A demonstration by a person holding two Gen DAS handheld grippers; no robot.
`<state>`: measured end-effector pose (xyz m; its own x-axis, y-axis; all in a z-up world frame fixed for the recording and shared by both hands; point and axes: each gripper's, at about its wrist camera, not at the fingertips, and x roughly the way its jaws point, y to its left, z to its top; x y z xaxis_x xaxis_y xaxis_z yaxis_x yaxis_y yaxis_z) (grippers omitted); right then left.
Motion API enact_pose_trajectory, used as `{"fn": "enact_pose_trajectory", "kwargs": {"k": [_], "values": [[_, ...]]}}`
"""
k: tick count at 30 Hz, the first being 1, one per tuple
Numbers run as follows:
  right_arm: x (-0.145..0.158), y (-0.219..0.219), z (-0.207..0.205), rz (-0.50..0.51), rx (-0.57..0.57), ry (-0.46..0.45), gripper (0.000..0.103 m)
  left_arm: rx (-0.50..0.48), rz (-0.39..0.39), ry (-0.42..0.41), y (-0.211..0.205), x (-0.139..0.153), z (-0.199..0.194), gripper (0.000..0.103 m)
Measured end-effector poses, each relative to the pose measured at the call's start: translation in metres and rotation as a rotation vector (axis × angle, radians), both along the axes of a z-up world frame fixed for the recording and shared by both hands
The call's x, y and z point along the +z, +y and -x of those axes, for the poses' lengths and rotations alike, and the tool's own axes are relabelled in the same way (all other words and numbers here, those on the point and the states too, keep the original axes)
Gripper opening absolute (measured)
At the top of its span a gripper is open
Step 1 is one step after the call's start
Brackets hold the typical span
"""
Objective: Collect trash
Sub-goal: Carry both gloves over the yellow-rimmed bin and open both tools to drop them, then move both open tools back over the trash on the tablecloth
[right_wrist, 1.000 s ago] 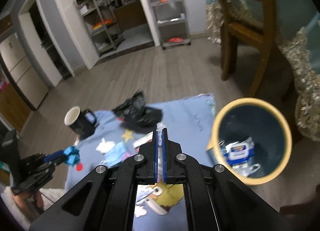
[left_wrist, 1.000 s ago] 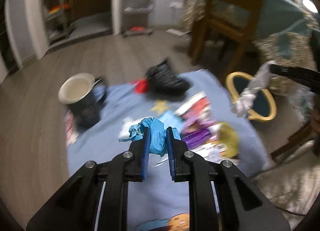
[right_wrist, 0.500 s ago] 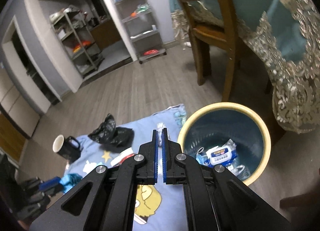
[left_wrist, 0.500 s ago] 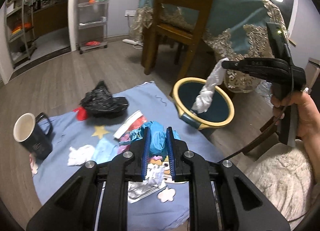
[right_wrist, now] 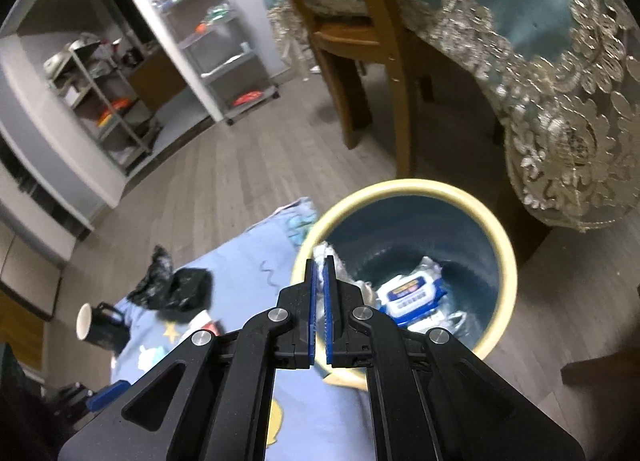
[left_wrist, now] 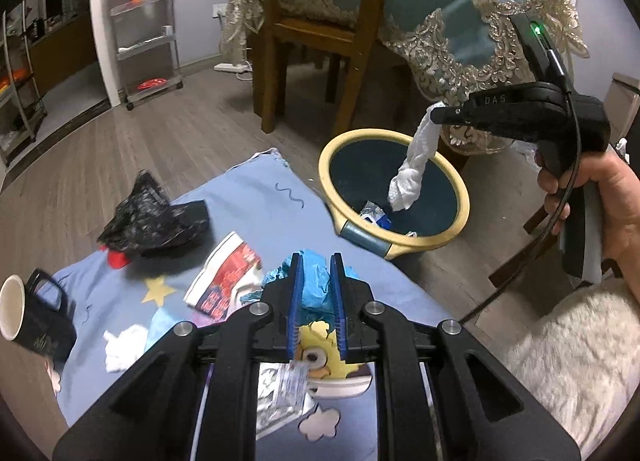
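A blue cartoon-print mat (left_wrist: 256,197) lies on a grey wood floor, littered with trash. On it: one crumpled black plastic bag (left_wrist: 154,217) with something red (left_wrist: 117,258) beside it, one red-and-white snack wrapper (left_wrist: 226,279), one white tissue wad (left_wrist: 122,345), and one silvery foil packet (left_wrist: 280,395) near the bottom edge. One dark mug (left_wrist: 34,321) with a pale inside stands upright at the mat's left edge. Just off the mat's right corner sits one round trash bin (left_wrist: 394,239), dark blue inside with a cream rim, tilted in the left wrist view. Inside it lies a blue-and-white wipes pack (right_wrist: 412,293) among other scraps. Behind the bin stand a wooden chair (left_wrist: 316,33) and a table draped in a teal, gold-laced cloth (left_wrist: 460,13).

The left gripper (left_wrist: 316,265) hovers over the mat, its jaws pinching a crumpled blue wad (left_wrist: 314,281) between them. The right gripper (left_wrist: 434,115), held in a hand (left_wrist: 600,197), is level above the bin, jaws pressed tight on a twisted white tissue (left_wrist: 412,169). The tissue's long axis runs nearly vertical, its bulkier free end hanging down over the bin's opening.
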<state>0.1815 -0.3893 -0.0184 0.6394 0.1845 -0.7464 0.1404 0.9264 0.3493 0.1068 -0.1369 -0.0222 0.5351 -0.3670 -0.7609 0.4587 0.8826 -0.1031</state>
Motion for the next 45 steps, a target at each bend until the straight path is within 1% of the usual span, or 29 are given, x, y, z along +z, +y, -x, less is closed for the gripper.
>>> {"fn": "enact_pose_trajectory", "kwargs": {"k": [6,11,16,19,21,24,27,28,29,30,31,32,33,34,35,36,37,39,41,42,43,44,45], "values": [[-0.013,-0.024,-0.009,-0.002,-0.070,0.019,0.004,-0.027,0.012,0.021,-0.030,0.001,-0.029,0.013],[-0.021,-0.044,-0.011,0.006,-0.124,0.035,0.004,-0.066,0.018,0.012,-0.066,0.003,-0.056,0.013],[-0.027,-0.066,-0.008,-0.014,-0.203,0.045,0.004,-0.094,0.012,0.025,-0.105,0.000,-0.083,0.013],[-0.029,-0.077,-0.005,-0.027,-0.248,0.042,0.004,-0.123,0.001,0.026,-0.130,-0.002,-0.091,0.013],[-0.029,-0.083,-0.002,-0.042,-0.275,0.034,0.004,-0.141,0.034,0.027,-0.143,0.000,-0.095,0.013],[-0.027,-0.089,0.000,-0.045,-0.300,0.014,0.005,-0.135,0.069,0.013,-0.155,0.003,-0.100,0.013],[-0.024,-0.092,0.003,-0.062,-0.317,-0.007,0.005,-0.117,0.064,-0.024,-0.160,0.004,-0.102,0.013],[-0.023,-0.092,0.004,-0.060,-0.319,-0.011,0.005,-0.112,0.062,-0.023,-0.162,0.002,-0.103,0.015],[-0.024,-0.091,0.003,-0.059,-0.318,-0.009,0.007,-0.108,0.062,-0.015,-0.161,0.001,-0.104,0.017],[-0.025,-0.090,0.002,-0.058,-0.310,0.001,0.012,-0.105,0.061,-0.010,-0.160,0.000,-0.105,0.017],[-0.025,-0.088,0.001,-0.049,-0.305,0.008,0.016,-0.098,0.054,-0.005,-0.158,-0.002,-0.105,0.021],[-0.025,-0.087,0.000,-0.042,-0.305,0.011,0.023,-0.092,0.050,-0.004,-0.156,-0.003,-0.106,0.033],[-0.025,-0.087,0.000,-0.043,-0.307,0.008,0.027,-0.081,0.046,-0.006,-0.153,-0.004,-0.105,0.040],[-0.024,-0.086,-0.001,-0.051,-0.308,0.003,0.033,-0.067,0.046,-0.010,-0.148,-0.005,-0.105,0.053],[-0.023,-0.085,-0.001,-0.056,-0.308,0.001,0.036,-0.052,0.052,-0.015,-0.142,-0.005,-0.105,0.056],[-0.024,-0.084,-0.001,-0.057,-0.306,0.003,0.038,-0.045,0.057,-0.012,-0.138,-0.005,-0.105,0.056],[-0.024,-0.084,-0.001,-0.058,-0.305,0.006,0.043,-0.034,0.061,-0.005,-0.133,-0.006,-0.105,0.056],[-0.024,-0.083,-0.003,-0.065,-0.301,0.009,0.050,-0.011,0.059,-0.002,-0.124,-0.006,-0.105,0.061],[-0.022,-0.082,-0.003,-0.063,-0.301,0.002,0.063,0.012,0.059,-0.010,-0.113,-0.004,-0.103,0.071],[-0.021,-0.081,-0.003,-0.064,-0.298,-0.005,0.068,0.024,0.063,-0.014,-0.107,-0.002,-0.101,0.074],[-0.020,-0.080,-0.003,-0.063,-0.297,-0.010,0.078,0.032,0.069,-0.016,-0.101,-0.001,-0.099,0.076],[-0.019,-0.079,-0.004,-0.059,-0.294,-0.014,0.086,0.042,0.072,-0.018,-0.094,0.002,-0.097,0.079],[-0.018,-0.078,-0.004,-0.056,-0.287,-0.016,0.088,0.052,0.072,-0.020,-0.088,0.004,-0.094,0.081]]}}
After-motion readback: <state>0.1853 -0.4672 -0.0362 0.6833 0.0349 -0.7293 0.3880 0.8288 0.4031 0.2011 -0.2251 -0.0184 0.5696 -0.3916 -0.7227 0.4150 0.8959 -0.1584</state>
